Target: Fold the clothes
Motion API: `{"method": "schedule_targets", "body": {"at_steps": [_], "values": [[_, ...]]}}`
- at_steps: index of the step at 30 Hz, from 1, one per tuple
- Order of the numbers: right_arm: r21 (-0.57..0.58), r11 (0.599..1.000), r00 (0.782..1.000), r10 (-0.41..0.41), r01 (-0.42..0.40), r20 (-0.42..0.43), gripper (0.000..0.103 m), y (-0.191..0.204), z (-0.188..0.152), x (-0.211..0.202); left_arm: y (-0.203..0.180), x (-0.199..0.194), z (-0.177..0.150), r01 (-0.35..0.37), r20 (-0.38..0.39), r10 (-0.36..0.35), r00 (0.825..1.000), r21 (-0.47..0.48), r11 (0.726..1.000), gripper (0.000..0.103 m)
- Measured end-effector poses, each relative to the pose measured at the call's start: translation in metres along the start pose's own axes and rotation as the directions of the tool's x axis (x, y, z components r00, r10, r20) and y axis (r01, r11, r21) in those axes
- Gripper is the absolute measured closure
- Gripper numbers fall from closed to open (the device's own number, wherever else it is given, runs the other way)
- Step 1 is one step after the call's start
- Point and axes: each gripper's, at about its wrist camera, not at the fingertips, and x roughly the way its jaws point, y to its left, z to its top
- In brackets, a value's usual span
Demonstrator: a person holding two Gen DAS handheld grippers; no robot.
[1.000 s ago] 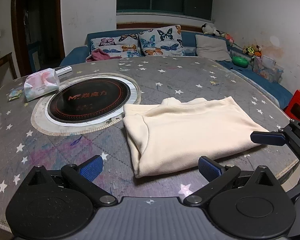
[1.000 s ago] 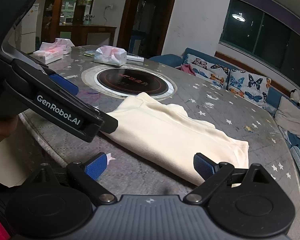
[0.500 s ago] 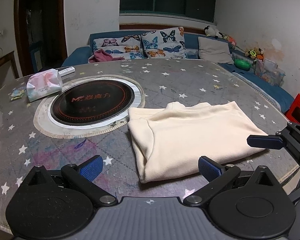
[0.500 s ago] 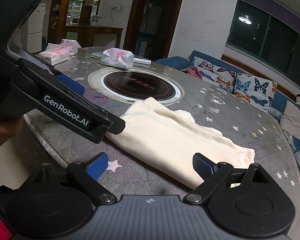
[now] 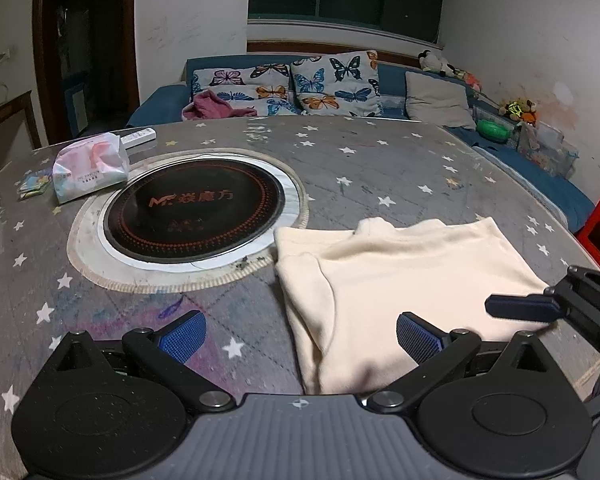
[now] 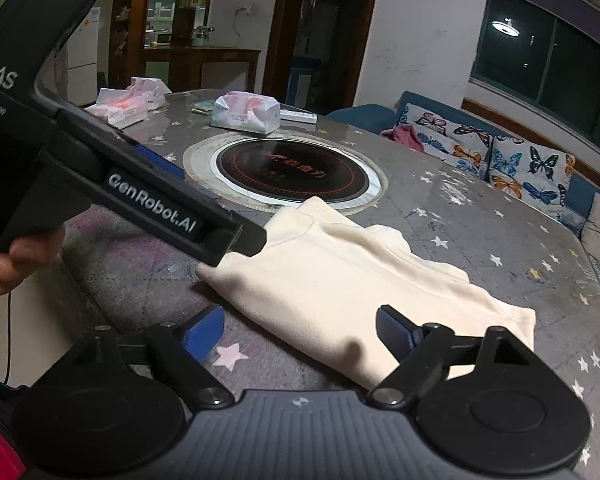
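Behind star-printed table (image 5: 380,152), butterfly cushions (image 5: 292,88) line sofa (image 5: 540,168).

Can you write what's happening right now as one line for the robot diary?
step: fold clothes | cream garment: folded, flat on table | left gripper: open, empty | right gripper: closing, empty

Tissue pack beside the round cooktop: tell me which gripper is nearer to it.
Left. The left gripper sits on the tissue pack's side of the cream garment; the right gripper, jaws closing on nothing, is beyond the garment's other end.
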Motion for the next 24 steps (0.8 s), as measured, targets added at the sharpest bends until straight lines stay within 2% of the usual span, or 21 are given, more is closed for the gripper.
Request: {"method": "schedule_targets", "body": {"at_steps": [8,15,24], "values": [[-0.06,0.997,0.999,0.052,-0.052,-0.009,0.033,0.006,0.007,0.007,0.011,0.015,0.007,-0.01,-0.033,0.008,0.999,-0.039,0.999,0.0],[-0.102,0.992,0.997,0.08,-0.08,-0.009,0.033,0.012,0.012,0.013,0.01,0.02,0.008,-0.017,-0.041,0.016,0.999,-0.029,0.999,0.0],[-0.112,0.99,0.996,0.091,-0.091,-0.007,0.028,0.014,0.013,0.013,0.013,0.022,0.009,-0.037,-0.045,0.035,0.998,-0.033,0.999,0.0]]}}
